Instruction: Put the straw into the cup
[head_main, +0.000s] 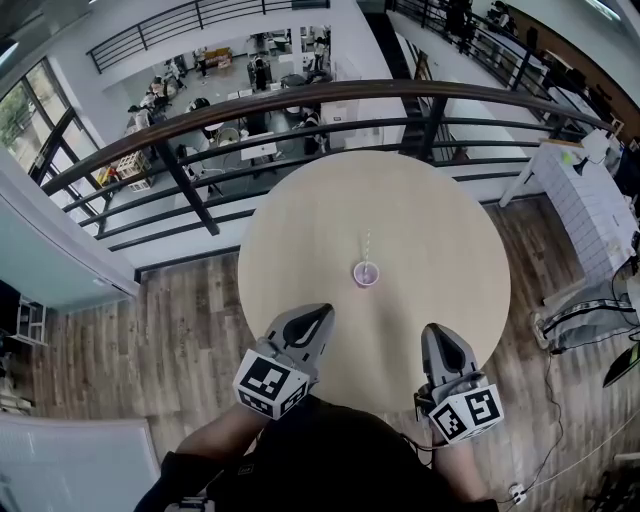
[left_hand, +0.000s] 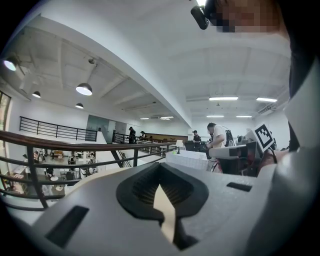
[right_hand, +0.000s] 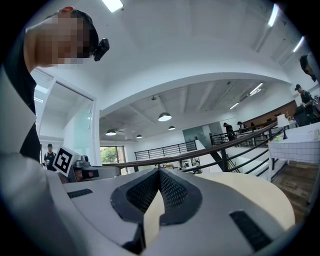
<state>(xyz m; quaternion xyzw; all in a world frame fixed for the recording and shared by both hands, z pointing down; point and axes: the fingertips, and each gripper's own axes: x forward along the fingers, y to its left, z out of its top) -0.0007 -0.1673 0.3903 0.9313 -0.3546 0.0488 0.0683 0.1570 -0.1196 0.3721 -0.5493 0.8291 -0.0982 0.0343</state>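
- The cup (head_main: 366, 273) stands upright near the middle of the round table (head_main: 300, 230); a thin pale straw (head_main: 367, 246) runs from its far rim away from the person
- From the head view it cannot be told whether the straw stands in the cup or lies flat on the table just behind it, touching the rim; neither gripper view shows the cup or the straw
- The left gripper (head_main: 318, 318) hangs over the near edge of the table, well apart from the cup; its jaws meet at the tips with nothing between them
- The right gripper (head_main: 437, 334) sits at the near edge too, likewise closed and empty
- Judgement: if the straw is in the cup, the task is done and the grippers are at rest; if it lies on the table, nothing is begun, and picking it up and putting it in are both left
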